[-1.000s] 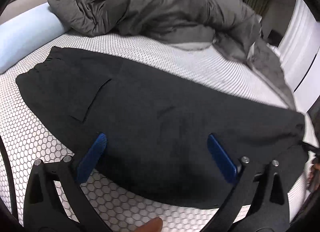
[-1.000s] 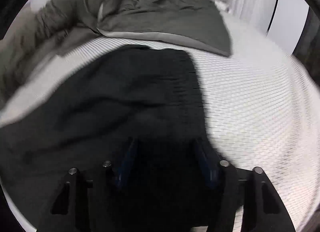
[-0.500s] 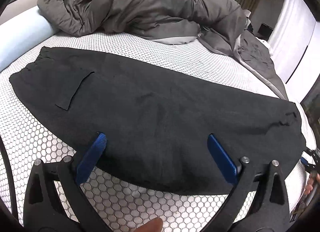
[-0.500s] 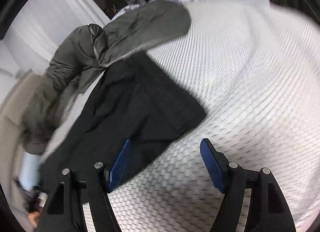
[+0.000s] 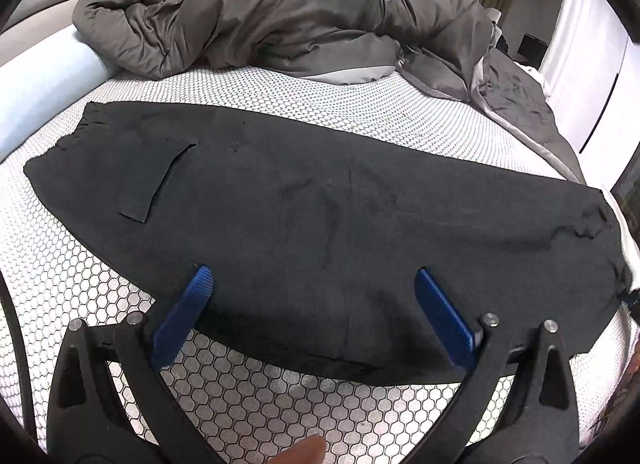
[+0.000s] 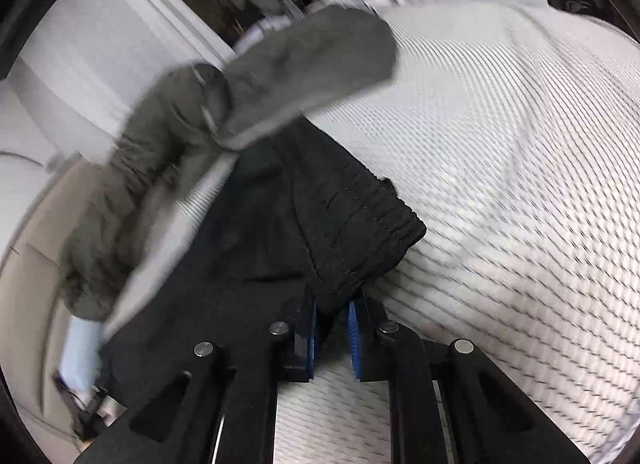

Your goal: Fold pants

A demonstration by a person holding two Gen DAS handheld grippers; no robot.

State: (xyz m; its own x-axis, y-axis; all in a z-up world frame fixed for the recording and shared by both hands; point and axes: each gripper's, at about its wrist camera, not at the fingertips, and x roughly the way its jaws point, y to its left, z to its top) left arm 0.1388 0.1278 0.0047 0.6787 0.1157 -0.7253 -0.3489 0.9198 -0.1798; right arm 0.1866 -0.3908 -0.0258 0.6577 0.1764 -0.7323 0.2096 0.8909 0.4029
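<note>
While angled downward, the right gripper (image 6: 333,310) is closing, pants (image 6: 280,223) hem between its pads. Left gripper (image 5: 310,278) gapes wide above pants, lower centre, holding nothing.

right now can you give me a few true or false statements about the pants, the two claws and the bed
1. The black pants lie spread flat across the white honeycomb mattress cover. True.
2. The left claw is clamped on the pants. False: its jaws stand wide apart above the fabric, gripping nothing.
3. The right claw is closing on a corner of the pants, at the elastic cuff. True.
4. A red blanket is bunched at the far side of the bed. False: it is a grey duvet.
5. The pants are already folded into a small square. False: they lie at full length.
</note>
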